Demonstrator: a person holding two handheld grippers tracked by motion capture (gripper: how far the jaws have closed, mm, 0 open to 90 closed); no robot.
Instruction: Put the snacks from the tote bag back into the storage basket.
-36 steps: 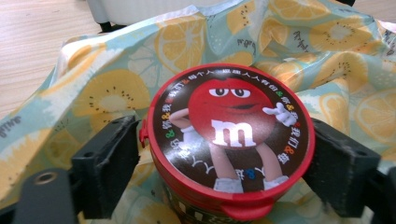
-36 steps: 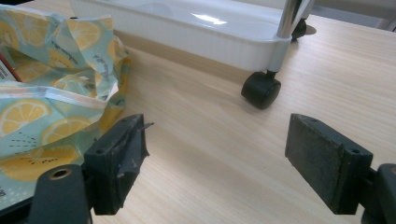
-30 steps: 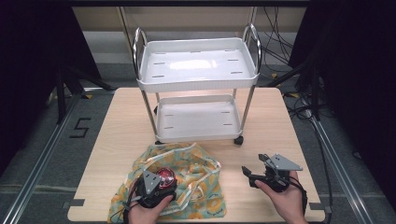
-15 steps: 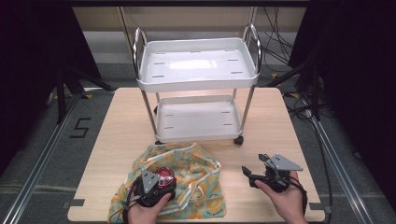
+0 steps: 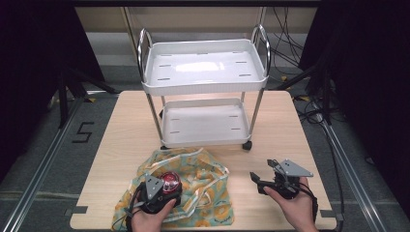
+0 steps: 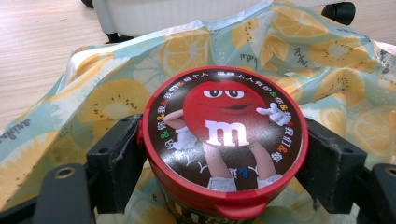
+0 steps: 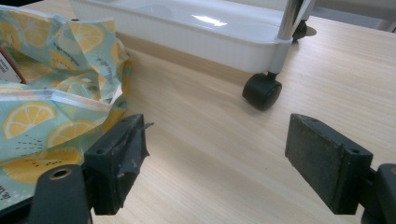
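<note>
**Nothing has shifted in the last second: you have the can, but it hasn't gone anywhere yet.**

Your left gripper [image 6: 224, 158] is clamped on the red-lidded candy can [image 6: 223, 140], one jaw pressed to each side just under the lid, exactly where both were a second and half a second ago (over the lemon-print bag [image 5: 203, 193], near the table's front edge). Your right gripper [image 7: 215, 163] stays wide open and empty, hovering over bare table [image 5: 125, 130]; the bag's edge lies just off its left jaw, and a caster of the white cart [image 5: 205, 72] sits ahead, a little to the right. With the grasp looking secure and the pose unchanged, my reading is that the pick is done and the carry is what's left; the cart's trays ahead of you are empty.
</note>
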